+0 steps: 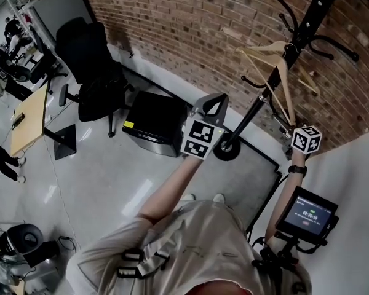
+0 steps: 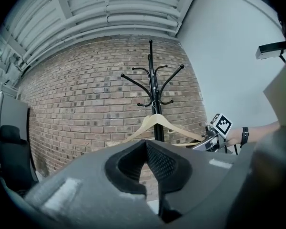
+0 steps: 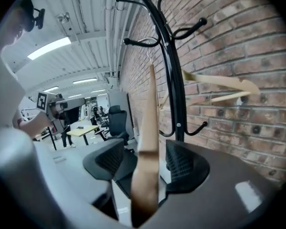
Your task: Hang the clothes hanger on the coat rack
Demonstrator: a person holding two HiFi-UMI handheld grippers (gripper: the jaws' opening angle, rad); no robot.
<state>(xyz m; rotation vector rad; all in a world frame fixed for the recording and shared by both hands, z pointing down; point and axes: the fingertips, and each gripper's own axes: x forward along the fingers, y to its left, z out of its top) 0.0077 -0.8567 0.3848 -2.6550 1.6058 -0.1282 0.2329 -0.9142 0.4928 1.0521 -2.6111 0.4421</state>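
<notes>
A black coat rack (image 1: pixel 258 103) stands against the brick wall. A pale wooden hanger (image 1: pixel 284 82) hangs from it by its hook. In the right gripper view that hanger (image 3: pixel 148 142) runs edge-on between the jaws of my right gripper (image 3: pixel 143 161), with a gap on each side, so the pads do not press it. In the head view my right gripper (image 1: pixel 299 133) sits at the hanger's lower end. My left gripper (image 1: pixel 214 102) is held level left of the pole, empty, with its tips together. The left gripper view shows the rack (image 2: pixel 154 94), the hanger (image 2: pixel 157 123) and my left gripper (image 2: pixel 146 147).
A second wooden hanger (image 3: pixel 219 82) hangs on the rack's wall side. The rack's round base (image 1: pixel 226 149) rests on a dark mat. A black cabinet (image 1: pixel 154 121), an office chair (image 1: pixel 92 72) and a wooden desk (image 1: pixel 31 115) stand to the left. A white wall closes the right.
</notes>
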